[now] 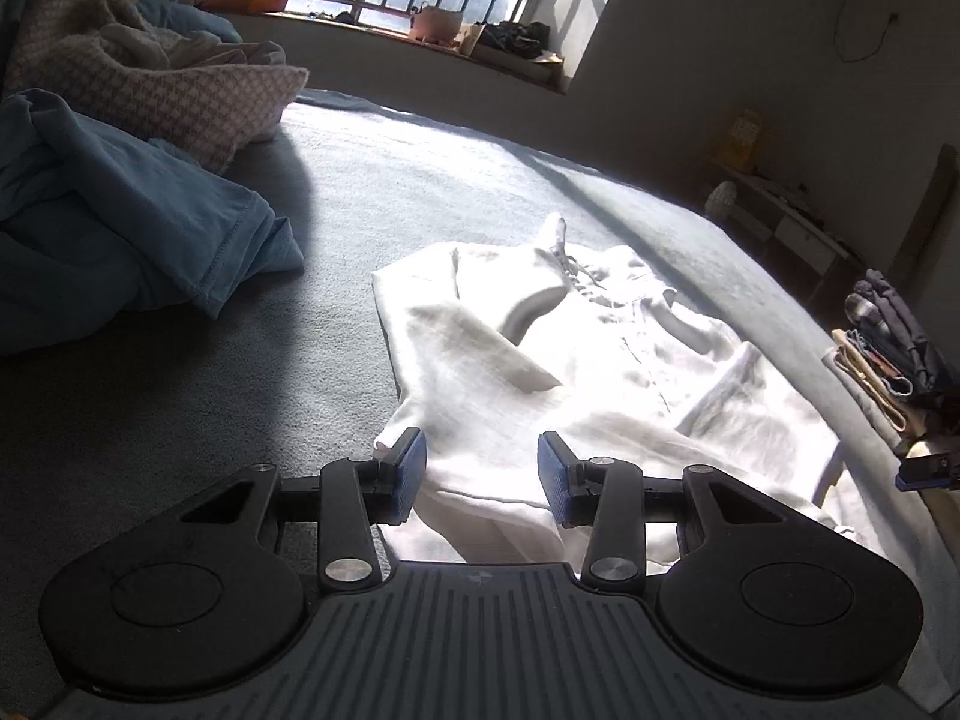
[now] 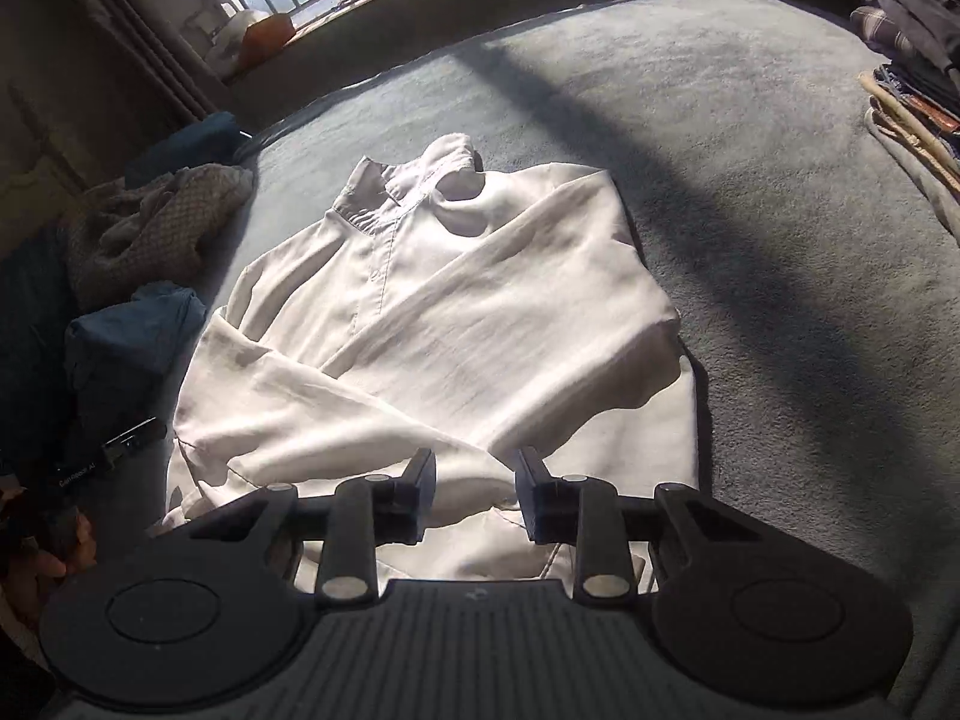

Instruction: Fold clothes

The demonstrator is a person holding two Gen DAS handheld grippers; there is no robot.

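Observation:
A white collared shirt lies on the grey bed cover, collar at the far end, both sleeves folded across its front. It also shows in the left wrist view, lit by sun. My left gripper is open and empty, just above the shirt's near left hem. My right gripper is open and empty over the shirt's near hem, a little above the cloth. The left gripper's tip shows at the shirt's left edge in the right wrist view.
A pile of blue cloth and a checked blanket lie left of the shirt. Folded clothes are stacked at the bed's right edge. A window sill with items runs along the far wall.

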